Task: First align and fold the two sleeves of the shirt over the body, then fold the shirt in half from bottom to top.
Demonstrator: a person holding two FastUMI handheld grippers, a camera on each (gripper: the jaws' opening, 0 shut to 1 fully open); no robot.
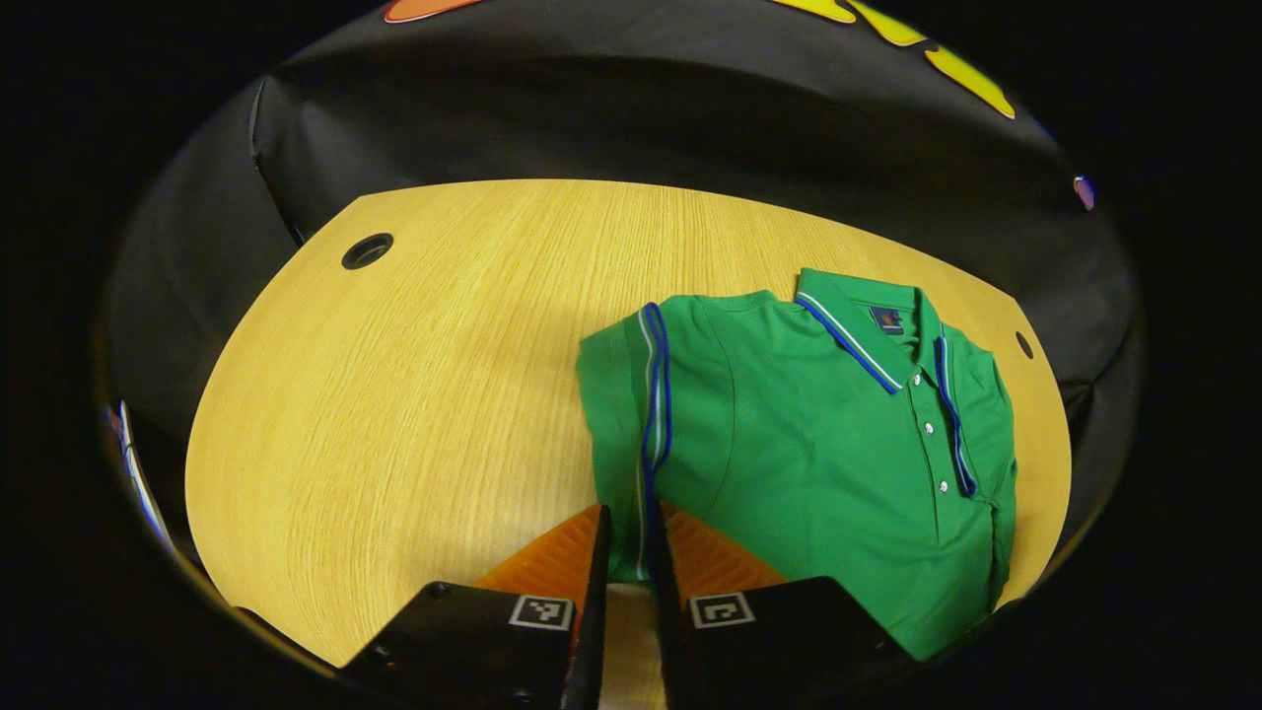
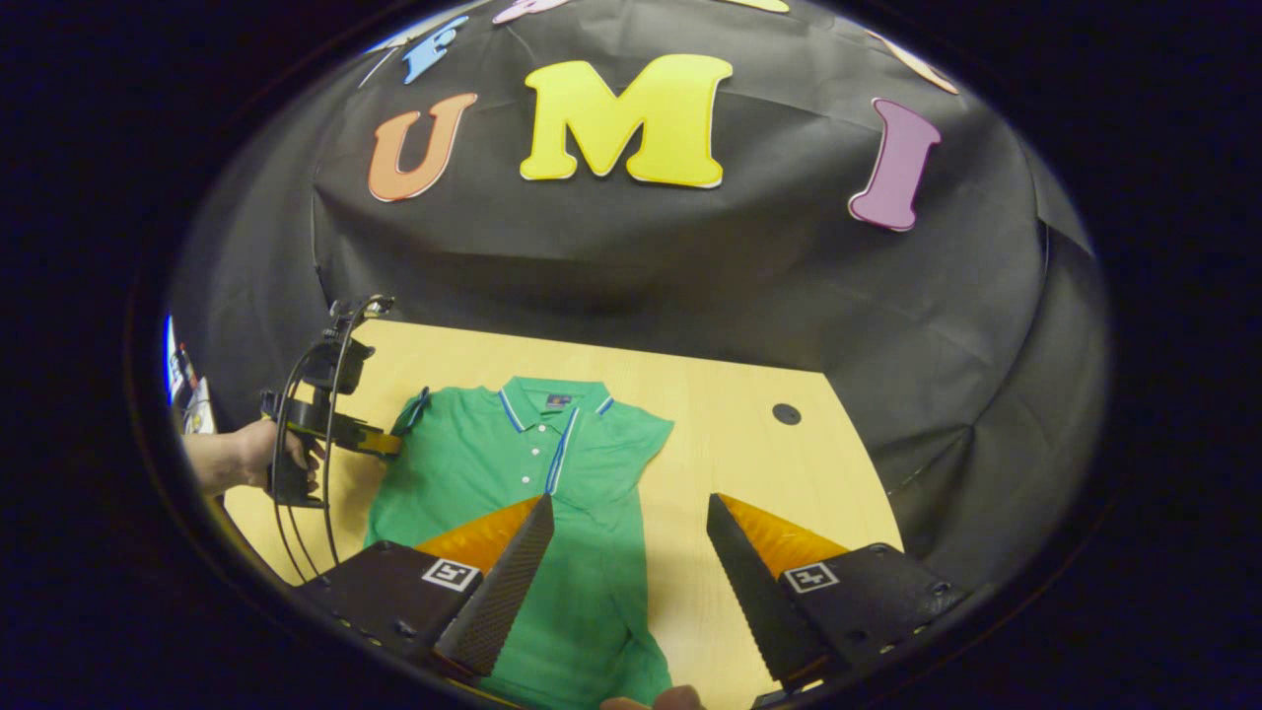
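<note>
Green polo shirt (image 1: 818, 434) lying collar-up on the wooden table (image 1: 414, 394); its neck label (image 1: 885, 319) is too small to read. Left gripper (image 1: 631, 528), held low by a hand (image 2: 258, 452), pinches the folded sleeve's striped cuff (image 1: 653, 394) (fingers nearly closed). Right gripper (image 2: 631, 513) hovers wide open, holding nothing, above the shirt's other side.

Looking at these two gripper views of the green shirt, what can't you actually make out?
- Left gripper view: the shirt's hem, cut off by the view's lower edge and the left gripper.
- Right gripper view: the shirt's lower left, hidden behind the right gripper.
- Both views: the collar label, too small.
</note>
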